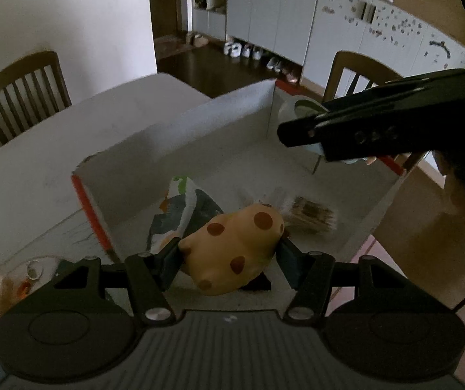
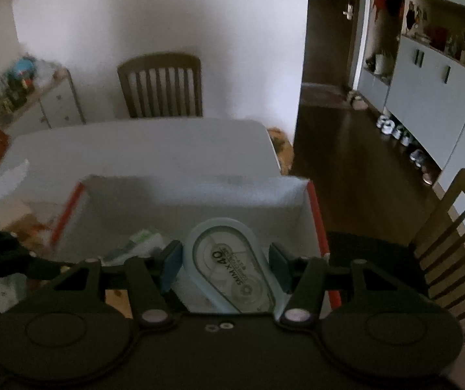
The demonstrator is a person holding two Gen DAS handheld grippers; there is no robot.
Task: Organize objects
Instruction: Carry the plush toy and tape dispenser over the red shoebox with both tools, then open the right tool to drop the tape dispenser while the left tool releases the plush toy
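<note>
Dim dining room, white table (image 1: 37,175) | open white box (image 1: 200,130) with red edges sits on it | left gripper (image 1: 230,256) pinches spotted yellow toy (image 1: 232,247) above the box's near end | right gripper (image 2: 224,261) pinches correction tape (image 2: 229,266), long axis along fingers, above the far corner | both drops lie straight below.

- Two grippers: the left gripper (image 1: 230,256) and the right gripper (image 2: 226,265).
- One spotted potato toy (image 1: 232,248).
- One correction tape dispenser (image 2: 229,263).
- One white box (image 1: 219,123) with red edges.
- One snack packet (image 1: 183,208) inside the box.
- One blurred brown bundle (image 1: 310,216) inside the box.
- One white table (image 1: 37,162).
- Two wooden chairs: one chair (image 1: 21,94) and a second chair (image 1: 352,74).
</note>
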